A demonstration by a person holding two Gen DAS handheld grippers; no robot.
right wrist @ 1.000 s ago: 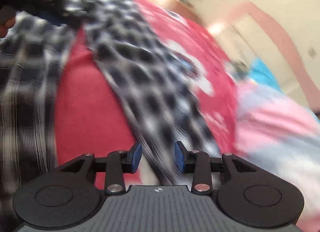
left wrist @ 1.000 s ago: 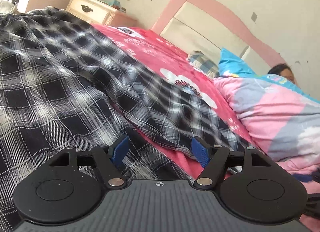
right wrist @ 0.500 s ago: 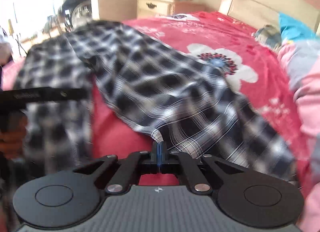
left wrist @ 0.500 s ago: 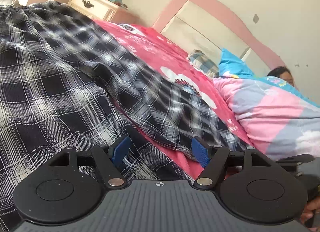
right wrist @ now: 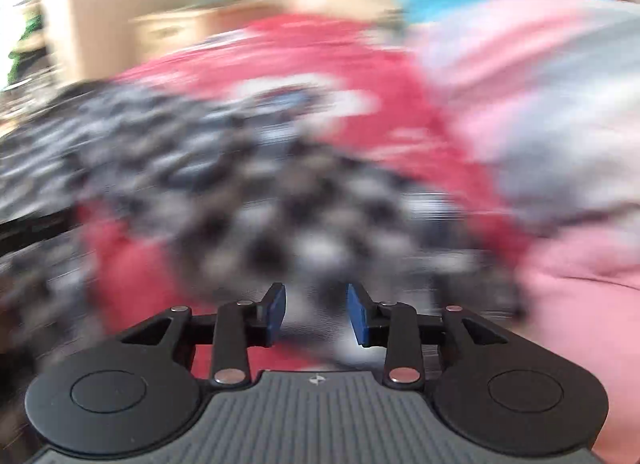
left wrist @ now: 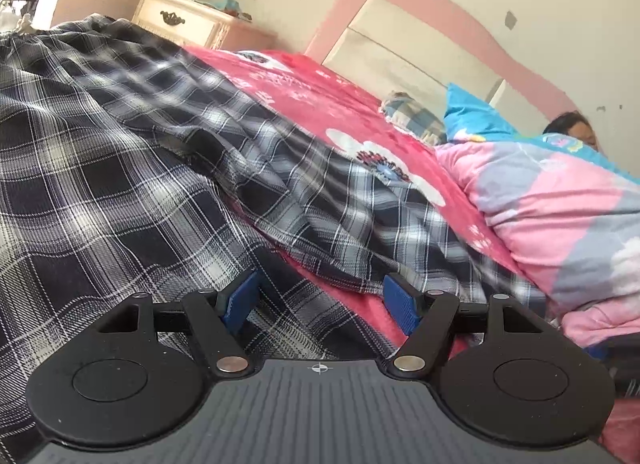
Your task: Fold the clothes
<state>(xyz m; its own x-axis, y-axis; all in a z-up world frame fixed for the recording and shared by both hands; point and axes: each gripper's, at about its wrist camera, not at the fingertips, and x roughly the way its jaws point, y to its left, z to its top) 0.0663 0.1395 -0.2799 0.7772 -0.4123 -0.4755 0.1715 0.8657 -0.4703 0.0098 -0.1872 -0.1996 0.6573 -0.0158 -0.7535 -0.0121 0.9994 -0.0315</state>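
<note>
Pink quilt (left wrist: 560, 216) just beside plaid garment (left wrist: 120, 168) on red bedspread (left wrist: 320, 104).

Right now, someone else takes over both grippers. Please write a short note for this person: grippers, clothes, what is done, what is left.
Left gripper: open, empty, low over the plaid garment.
Right gripper: open, empty; its view is blurred by motion.
The plaid garment lies spread and wrinkled on the red bedsheet, beside the pink quilt.
Done: no finished fold is visible.
Left: grip an edge and fold the garment.
</note>
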